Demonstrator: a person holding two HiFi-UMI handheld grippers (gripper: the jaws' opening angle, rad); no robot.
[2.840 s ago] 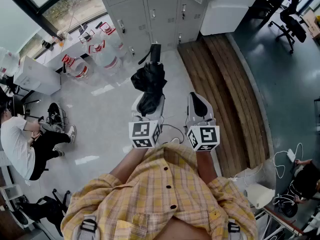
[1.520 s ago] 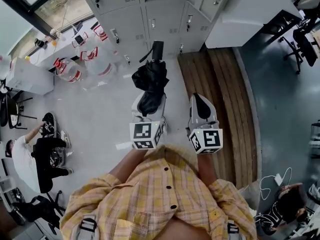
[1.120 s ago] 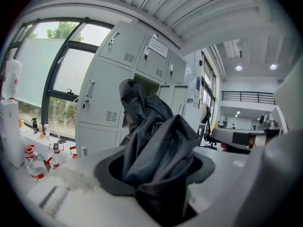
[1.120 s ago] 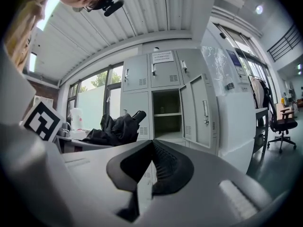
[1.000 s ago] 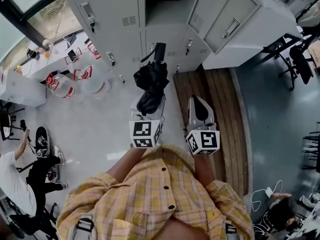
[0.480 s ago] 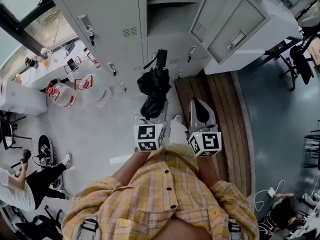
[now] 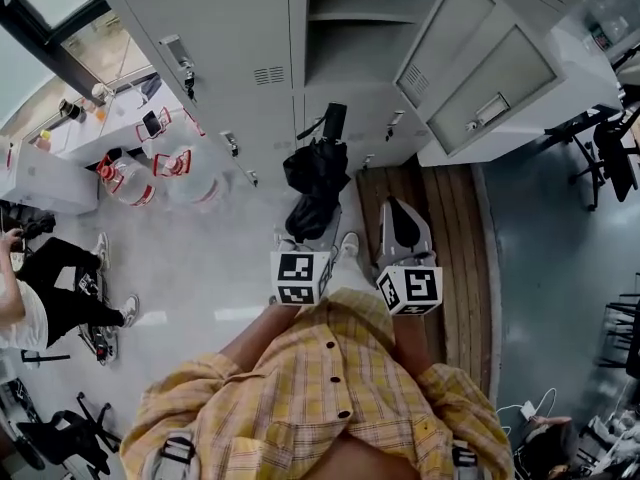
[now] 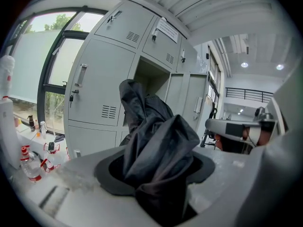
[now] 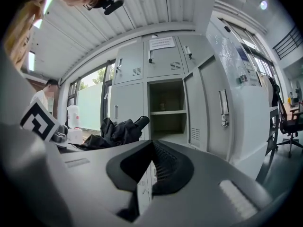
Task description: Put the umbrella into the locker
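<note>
Locker (image 7: pixel 350 38) nearer | L claw (image 7: pixel 302 240) clamps crumpled blk umbrella (image 7: pixel 313 180) | R claw (image 7: pixel 398 210) closed

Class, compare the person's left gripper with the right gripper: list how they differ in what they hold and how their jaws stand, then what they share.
The left gripper is clamped on the folded black umbrella; the right gripper holds nothing. The left gripper's jaws stand apart around the fabric; the right gripper's jaws meet. Both are white and point at the lockers.
</note>
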